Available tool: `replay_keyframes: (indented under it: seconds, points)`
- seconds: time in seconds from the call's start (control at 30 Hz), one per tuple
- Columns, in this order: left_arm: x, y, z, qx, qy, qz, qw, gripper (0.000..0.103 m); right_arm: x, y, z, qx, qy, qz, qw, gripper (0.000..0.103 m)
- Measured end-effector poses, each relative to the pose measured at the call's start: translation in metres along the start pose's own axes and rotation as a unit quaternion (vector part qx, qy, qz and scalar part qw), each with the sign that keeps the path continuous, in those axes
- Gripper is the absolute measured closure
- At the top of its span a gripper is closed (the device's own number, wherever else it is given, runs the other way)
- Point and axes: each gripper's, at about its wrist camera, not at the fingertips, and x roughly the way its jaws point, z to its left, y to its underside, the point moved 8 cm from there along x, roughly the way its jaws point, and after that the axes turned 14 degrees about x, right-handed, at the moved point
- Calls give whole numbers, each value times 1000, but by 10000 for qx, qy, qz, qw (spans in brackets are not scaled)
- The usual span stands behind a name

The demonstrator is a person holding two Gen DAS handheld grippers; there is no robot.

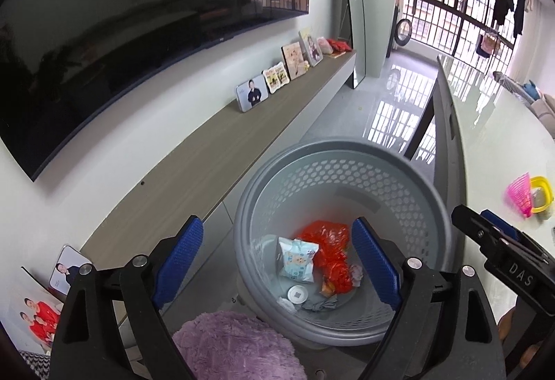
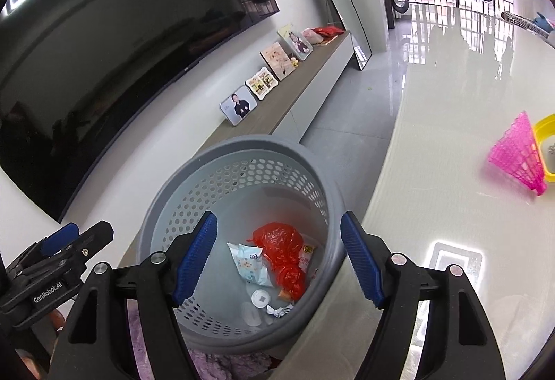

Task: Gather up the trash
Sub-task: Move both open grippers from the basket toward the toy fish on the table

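The grey perforated plastic basket (image 1: 347, 165) (image 2: 242, 147) stands just off the glossy white surface's (image 1: 492, 137) (image 2: 433, 137) edge, holding a crumpled red plastic bag (image 1: 329, 248) (image 2: 281, 241), a pale blue snack packet (image 1: 297, 258) (image 2: 249, 262) and a small white round lid (image 1: 297, 294) (image 2: 260, 298). Above it, the left claw (image 1: 277, 262) (image 2: 74, 234) and right claw (image 2: 277, 258) (image 1: 485, 224) both hang released, jaws spread, nothing between them. Farther along the surface lie a pink mesh basket (image 1: 520, 194) (image 2: 518, 154) and a yellow one (image 1: 543, 192) (image 2: 546, 144).

A grey perforated bin (image 1: 347, 172) is standing upright, holding a red plastic bag (image 1: 329, 255), a pale-blue wrapper (image 1: 297, 258) and small scraps.
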Motion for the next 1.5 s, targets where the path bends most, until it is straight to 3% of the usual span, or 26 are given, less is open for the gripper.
replay_keyframes:
  seconds: [0.3,0.5,0.7,1.0,1.2,1.5]
  points:
    - [-14,-12,-48,267,251,-118,9993,17,-52,4,-44,180,131,-197,9996,32]
    - [-22,-18,-107,630,633,-213,9958,17,-91,8,-103,428,675,-462,9957,32]
    - [-25,-21,-175,1096,1081,-251,9878,17,-133,7,-174,829,1291,-781,9851,32]
    - [-25,-25,-248,1482,1441,-193,9782,17,-185,2,-285,1401,2082,-1085,9619,32]
    - [-21,-30,-282,1627,1579,-159,9738,17,-197,-12,-331,1531,2285,-1088,9553,32]
    - [-6,-36,-311,1673,1656,-3,9719,17,-180,-33,-360,1514,2251,-782,9593,32]
